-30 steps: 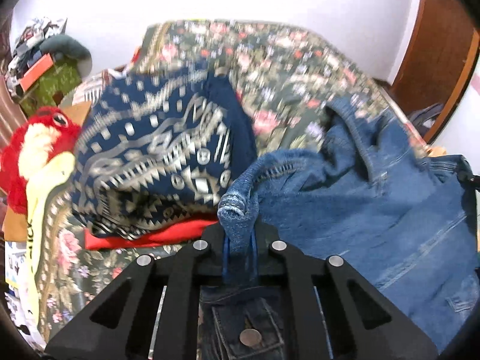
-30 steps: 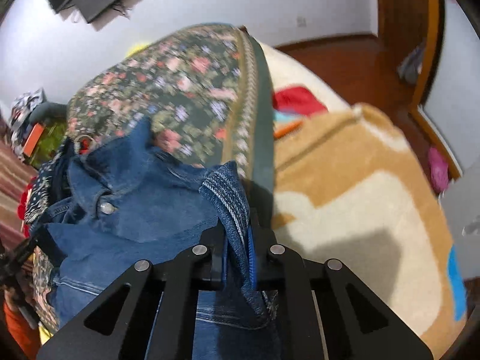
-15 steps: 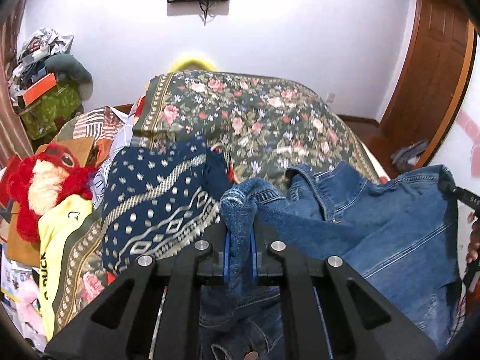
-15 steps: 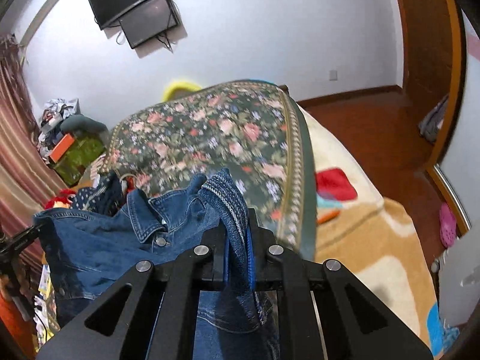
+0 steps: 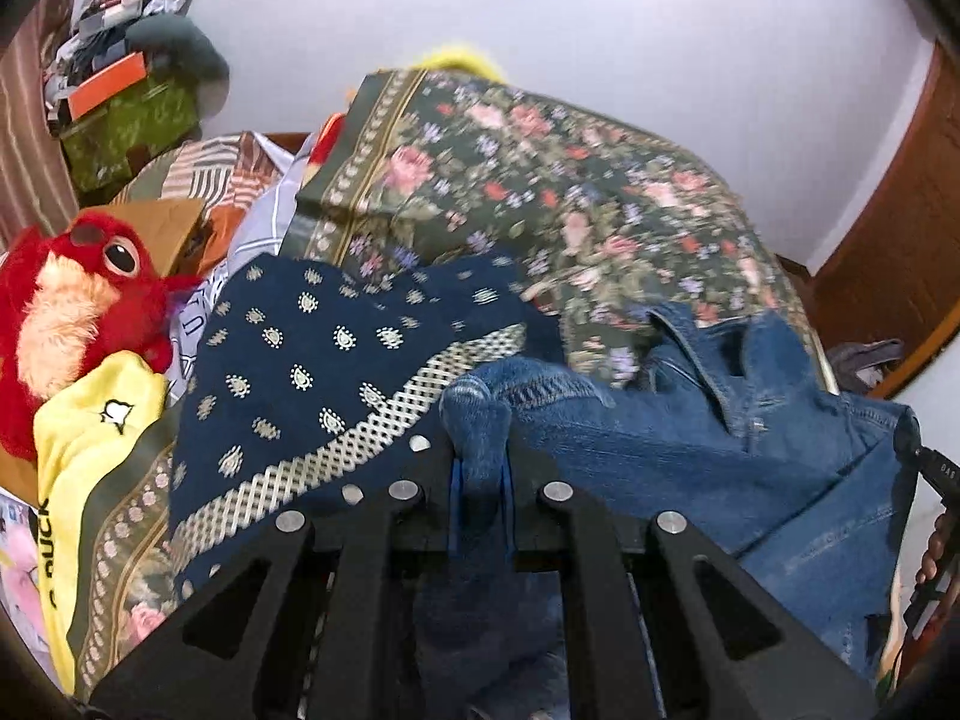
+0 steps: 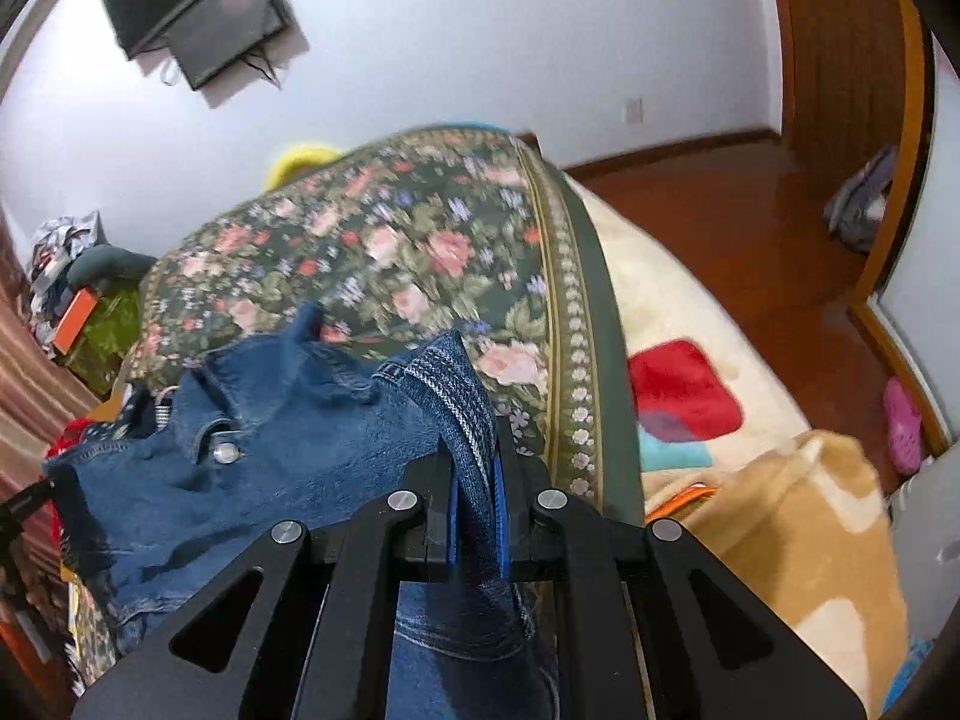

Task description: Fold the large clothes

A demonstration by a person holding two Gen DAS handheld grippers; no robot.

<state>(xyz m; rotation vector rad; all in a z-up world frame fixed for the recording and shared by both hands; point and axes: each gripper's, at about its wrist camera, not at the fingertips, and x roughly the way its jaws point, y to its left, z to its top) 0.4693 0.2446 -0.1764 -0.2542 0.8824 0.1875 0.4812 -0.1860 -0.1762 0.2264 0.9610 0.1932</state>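
Observation:
A blue denim jacket [image 5: 708, 438] hangs stretched between my two grippers above the floral bed cover [image 5: 540, 180]. My left gripper [image 5: 480, 468] is shut on one edge of the jacket. My right gripper [image 6: 477, 504] is shut on the other edge, and the jacket [image 6: 270, 468] spreads to its left with collar and a metal button showing. The right gripper also shows at the right edge of the left wrist view [image 5: 924, 462].
A folded navy patterned cloth [image 5: 336, 372] lies on the bed's left side, next to a red plush toy [image 5: 78, 306] and a yellow garment [image 5: 78, 480]. A cream and tan blanket [image 6: 750, 420] lies right of the bed cover [image 6: 390, 252]. Boxes [image 5: 126, 114] stand at the far left.
Both grippers keep hold of the jacket. They rose over the bed, then both views tilted down a little and shifted; the jacket stays stretched between them.

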